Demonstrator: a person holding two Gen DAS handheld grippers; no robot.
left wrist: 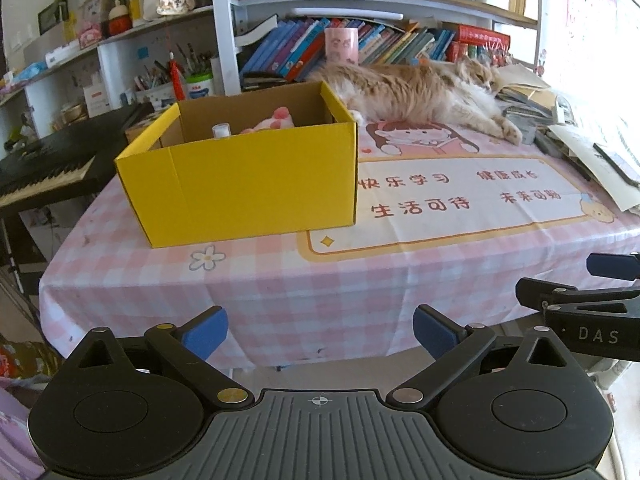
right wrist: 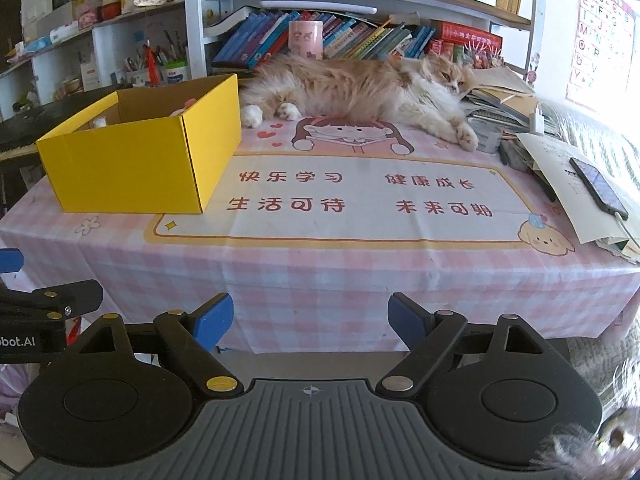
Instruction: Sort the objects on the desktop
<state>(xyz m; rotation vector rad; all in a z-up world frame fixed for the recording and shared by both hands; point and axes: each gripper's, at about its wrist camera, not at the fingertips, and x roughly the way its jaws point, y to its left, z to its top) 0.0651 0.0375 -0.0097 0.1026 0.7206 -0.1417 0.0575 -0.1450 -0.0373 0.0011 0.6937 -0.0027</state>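
Yellow box [left wrist: 248, 184] on the checked tablecloth [right wrist: 320, 280], perhaps a plush toy [left wrist: 276, 120] inside; left gripper [left wrist: 320, 332] and right gripper [right wrist: 310, 318] both spread, empty.

Table [right wrist: 320, 280]: standing under a pink checked cloth that is hanging over its near edge.
Printed mat [right wrist: 344, 200]: lying flat at the middle, showing red characters and a cartoon girl.
Yellow box [right wrist: 132, 164]: sitting open-topped at the left, its right part overlapping the mat.
Cat [right wrist: 360, 88]: lying stretched along the far edge.
Papers and books [right wrist: 560, 152]: piling up at the right, a phone [right wrist: 598, 188] resting on top.
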